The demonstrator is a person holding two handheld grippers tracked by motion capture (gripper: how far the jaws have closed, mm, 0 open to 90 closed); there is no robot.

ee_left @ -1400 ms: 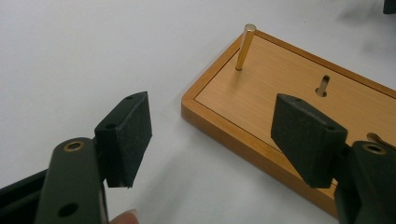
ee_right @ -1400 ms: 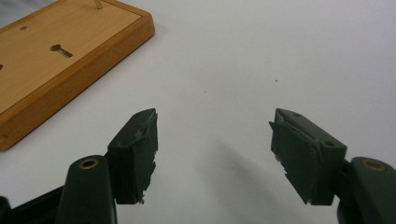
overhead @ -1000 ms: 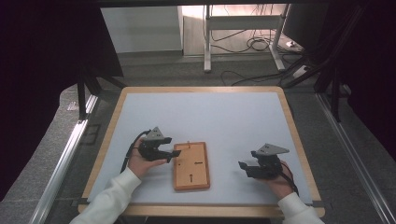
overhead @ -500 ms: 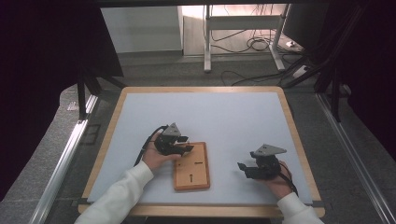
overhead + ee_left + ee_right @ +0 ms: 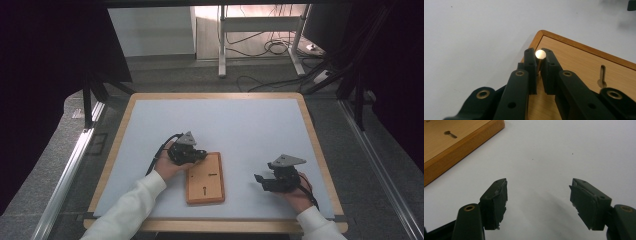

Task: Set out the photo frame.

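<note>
While left tongs point(image 5: 538, 65) grip one pin point(image 5: 540, 54).

Grey floor point(image 5: 165, 75), white table legs point(image 5: 221, 40), loose cables point(image 5: 272, 47), dark side curtains point(image 5: 45, 75).

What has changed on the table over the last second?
The left gripper has moved right and a little forward, up to the far left corner of the wooden board, where its jaws are closed on a small brass pin. The board, the right gripper, open, and the white mat stayed put.
</note>
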